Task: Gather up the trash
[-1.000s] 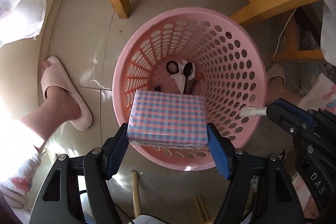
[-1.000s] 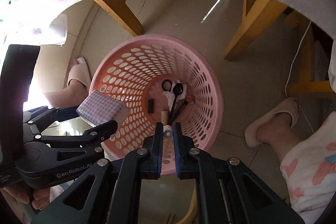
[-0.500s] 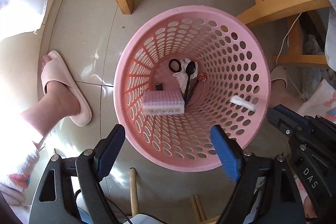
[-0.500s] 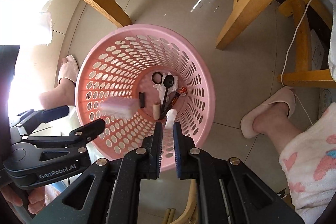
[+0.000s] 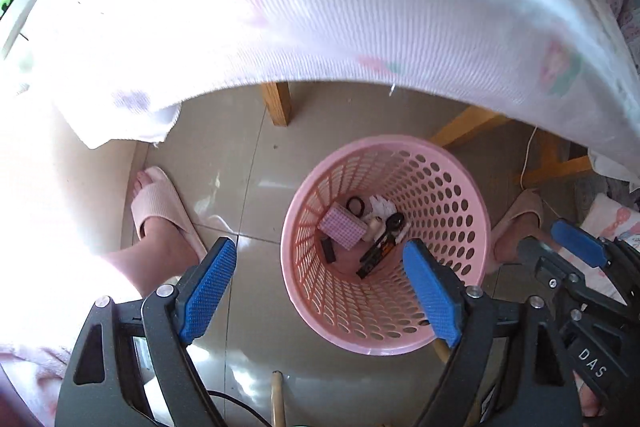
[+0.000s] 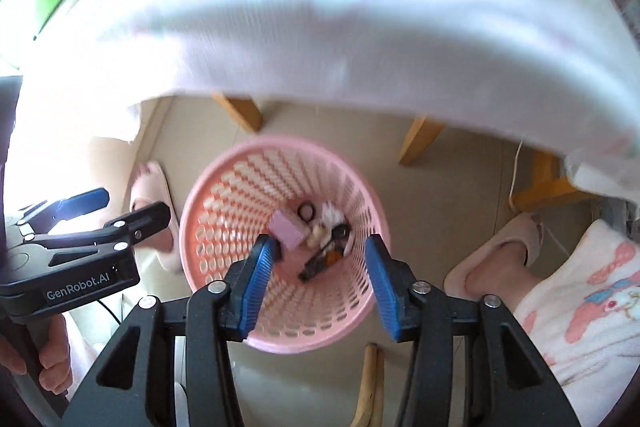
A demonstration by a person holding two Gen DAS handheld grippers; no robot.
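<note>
A pink perforated basket (image 5: 452, 187) stands on the tiled floor; it also shows in the right wrist view (image 6: 224, 195). Inside lie a checked pink-and-blue tissue pack (image 5: 343, 227), a black ring (image 5: 355, 205), crumpled white paper (image 5: 382, 205), a small pale roll (image 5: 374, 225) and dark utensils (image 5: 376, 253). The tissue pack shows blurred in the right wrist view (image 6: 289, 229). My left gripper (image 5: 320, 297) is open and empty, high above the basket's near rim. My right gripper (image 6: 318, 281) is open and empty above the basket.
A white tablecloth edge (image 5: 320, 27) hangs across the top of both views. Wooden table and chair legs (image 5: 276, 103) stand behind the basket. The person's feet in pink slippers (image 5: 160, 203) flank the basket. A white cable (image 5: 526, 163) trails at right.
The left gripper opened and dropped the tissue pack into the basket. The right gripper opened and its small white piece fell in. Both grippers have risen away from the basket.
</note>
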